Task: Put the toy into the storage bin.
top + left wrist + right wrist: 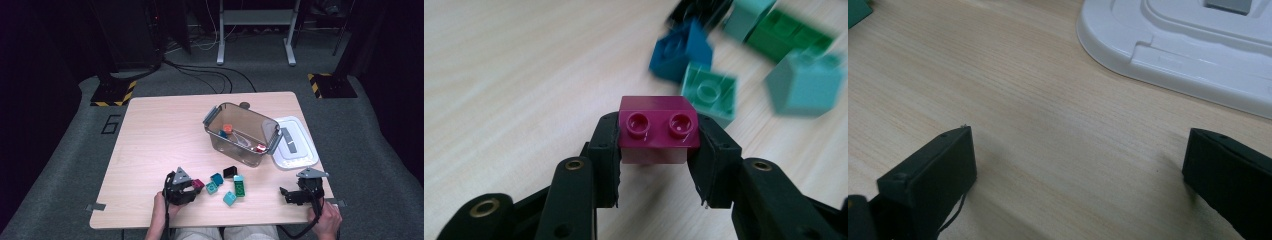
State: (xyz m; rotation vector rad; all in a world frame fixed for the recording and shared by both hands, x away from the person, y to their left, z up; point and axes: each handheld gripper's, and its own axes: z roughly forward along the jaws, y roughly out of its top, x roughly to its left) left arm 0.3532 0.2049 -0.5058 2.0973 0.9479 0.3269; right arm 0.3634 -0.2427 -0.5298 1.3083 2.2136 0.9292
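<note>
A magenta two-stud brick (659, 129) sits between the jaws of my left gripper (659, 150), whose pads press on both its sides; the same brick (198, 184) shows at the gripper (192, 187) near the table's front edge. Just beyond it lie several loose bricks: a dark blue one (679, 52), teal ones (709, 92) (806, 82), a green one (789, 37) and a black one (230, 172). My right gripper (1078, 165) rests open on bare wood at the front right (287, 195), nothing between its jaws.
A clear plastic bin (242, 133) stands mid-table with an orange brick (227, 128) and a red piece (260, 148) inside. Its white lid (295, 142) (1188, 45) lies to the right of the bin, just beyond my right gripper.
</note>
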